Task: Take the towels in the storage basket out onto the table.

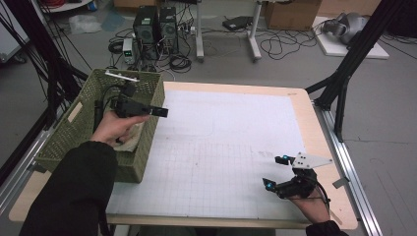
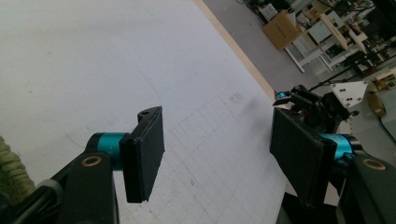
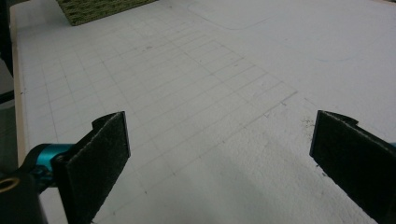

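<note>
High view: the green woven basket point(image 1: 142, 147) sits at the left edge of the tabletop point(image 1: 314, 128), its long axis running from the near edge toward the far edge, open side up. Inside lie a pale cloth point(image 1: 133, 137) by the right wall and some dark items with a cable that I cannot identify. The left gripper point(image 1: 158, 111) is held over the basket's right wall, fingers pointing right, toward the white gridded mat point(image 1: 231, 142). Nothing sits between its fingers. The right gripper point(image 1: 277, 172) rests near the near right corner, fingers pointing left across the mat.

Left gripper view: fingers point(image 2: 144, 151) stand apart with only bare mat between them, so this gripper is empty. A bit of basket weave point(image 2: 11, 165) shows at the lower left. The right gripper point(image 2: 299, 100) is seen farther off, toward the right edge.

Right gripper view: fingers point(image 3: 98, 161) spread wide, nothing held, mat beneath. A corner of the basket point(image 3: 100, 8) shows at the top left.

Judgement: the mat carries no item, so nothing appears laid out yet. With the left gripper empty at the basket wall, the job looks to be at an early stage. Taking something out of the basket, likely the cloth, seems to remain, though I cannot tell which item is meant.
</note>
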`<action>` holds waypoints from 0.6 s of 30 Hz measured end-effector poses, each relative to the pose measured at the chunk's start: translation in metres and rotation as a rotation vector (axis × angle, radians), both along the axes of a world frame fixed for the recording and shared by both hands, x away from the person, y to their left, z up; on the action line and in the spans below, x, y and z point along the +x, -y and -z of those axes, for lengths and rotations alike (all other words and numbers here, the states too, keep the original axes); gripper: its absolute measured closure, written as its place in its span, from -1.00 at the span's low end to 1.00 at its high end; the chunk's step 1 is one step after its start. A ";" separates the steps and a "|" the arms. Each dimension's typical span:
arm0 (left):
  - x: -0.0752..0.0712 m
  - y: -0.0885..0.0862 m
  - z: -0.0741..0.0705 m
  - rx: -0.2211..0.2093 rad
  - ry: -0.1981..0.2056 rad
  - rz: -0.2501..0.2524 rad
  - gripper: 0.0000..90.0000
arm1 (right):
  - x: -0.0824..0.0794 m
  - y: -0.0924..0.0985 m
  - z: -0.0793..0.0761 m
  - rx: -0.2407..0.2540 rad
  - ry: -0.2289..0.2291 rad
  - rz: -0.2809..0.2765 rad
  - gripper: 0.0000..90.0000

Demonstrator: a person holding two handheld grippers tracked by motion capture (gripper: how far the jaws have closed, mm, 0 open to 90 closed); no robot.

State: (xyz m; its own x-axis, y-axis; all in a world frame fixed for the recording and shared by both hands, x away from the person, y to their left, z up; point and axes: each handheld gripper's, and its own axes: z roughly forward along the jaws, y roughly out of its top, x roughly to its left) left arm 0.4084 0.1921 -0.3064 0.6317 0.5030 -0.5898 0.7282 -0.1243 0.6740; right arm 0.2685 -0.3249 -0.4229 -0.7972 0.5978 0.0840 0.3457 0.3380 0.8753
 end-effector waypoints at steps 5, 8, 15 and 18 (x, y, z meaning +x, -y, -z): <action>0.000 -0.010 0.003 -0.002 0.002 -0.023 -0.21 | 0.000 0.001 0.000 -0.002 -0.001 0.001 -0.91; -0.001 -0.018 0.005 0.002 0.002 -0.051 -0.21 | 0.000 0.001 0.000 0.002 0.003 0.001 -0.91; -0.003 -0.036 0.008 0.009 0.000 -0.095 -0.20 | 0.000 0.001 0.000 -0.002 0.000 0.000 -0.91; -0.004 -0.044 0.010 0.009 -0.001 -0.121 -0.20 | 0.000 0.001 0.000 0.001 -0.003 0.001 -0.91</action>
